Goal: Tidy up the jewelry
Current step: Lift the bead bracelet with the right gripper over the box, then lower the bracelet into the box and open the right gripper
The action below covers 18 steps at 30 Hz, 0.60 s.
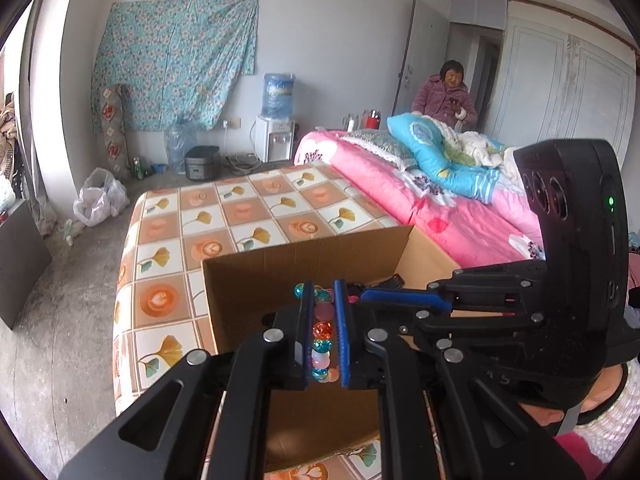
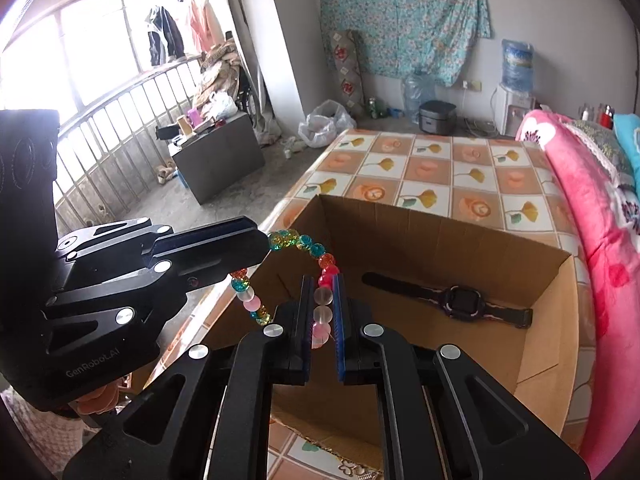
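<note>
Cardboard box already holds the watch at 3 o'clock, while you pinch the bracelet above its rim with both left gripper and right gripper, not yet dropped.

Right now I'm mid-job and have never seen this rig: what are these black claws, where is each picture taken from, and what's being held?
No robot arm here: a person holds a two-finger clamp in each hand, each with a fisheye camera looking along its fingers. The left gripper shows in its own view, the right gripper in its own; each camera also catches the other clamp from the side. Both are shut on the same beaded bracelet, stretched between them above an open cardboard box. The box sits on a table with a checked tablecloth. Inside the box lies a dark wristwatch.
</note>
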Available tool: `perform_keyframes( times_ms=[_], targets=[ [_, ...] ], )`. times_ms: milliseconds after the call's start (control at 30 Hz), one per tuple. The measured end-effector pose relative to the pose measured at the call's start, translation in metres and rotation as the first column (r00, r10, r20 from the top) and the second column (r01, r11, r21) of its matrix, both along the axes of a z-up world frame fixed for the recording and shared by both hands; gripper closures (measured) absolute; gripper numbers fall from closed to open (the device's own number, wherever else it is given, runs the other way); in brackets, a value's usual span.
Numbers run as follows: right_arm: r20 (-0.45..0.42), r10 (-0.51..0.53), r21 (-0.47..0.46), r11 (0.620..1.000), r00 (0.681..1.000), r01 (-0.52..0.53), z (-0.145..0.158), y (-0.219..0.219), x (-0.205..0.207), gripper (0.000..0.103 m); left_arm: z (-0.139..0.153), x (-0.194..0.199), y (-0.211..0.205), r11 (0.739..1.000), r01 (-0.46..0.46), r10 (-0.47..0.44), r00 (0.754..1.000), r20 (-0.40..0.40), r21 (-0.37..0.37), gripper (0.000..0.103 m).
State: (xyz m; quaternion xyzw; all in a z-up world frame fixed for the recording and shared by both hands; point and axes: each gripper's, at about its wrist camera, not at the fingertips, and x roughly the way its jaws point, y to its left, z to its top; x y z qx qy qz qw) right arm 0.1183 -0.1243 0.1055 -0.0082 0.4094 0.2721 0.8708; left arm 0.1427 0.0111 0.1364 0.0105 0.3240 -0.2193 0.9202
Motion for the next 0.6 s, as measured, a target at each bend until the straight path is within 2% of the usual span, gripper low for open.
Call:
perform_keyframes(
  times_ms=[200,333,400,467,600],
  targets=[
    [-0.180,0.043,0.020,0.999,0.983,-0.040,-0.034,-0.004,0.023,0.096,-0.046,0.023,0.002,0.998,-0.025,0.035,0.986,-0.160,0.063,0.093],
    [-0.310,0.058,0.050,0.998,0.949,-0.044,-0.054,0.003,0.045,0.092,-0.068,0.043,-0.003,0.988,-0.047,0.080,0.972,-0.223,0.149,0.092],
    [-0.344,0.042,0.062,0.998,0.938,-0.021,-0.062,0.005,0.056,0.090,-0.074,0.049,-0.003,0.984,-0.064,0.101,0.971,-0.219,0.166,0.084],
    [-0.352,0.032,0.086,0.996,0.936,-0.002,-0.063,0.003,0.061,0.090,-0.074,0.051,-0.001,0.984,-0.090,0.121,0.972,-0.201,0.155,0.070],
    [-0.324,0.028,0.108,0.994,0.946,0.008,-0.056,-0.004,0.052,0.090,-0.070,0.045,0.003,0.985,-0.113,0.133,0.979,-0.157,0.134,0.068]
  ],
)
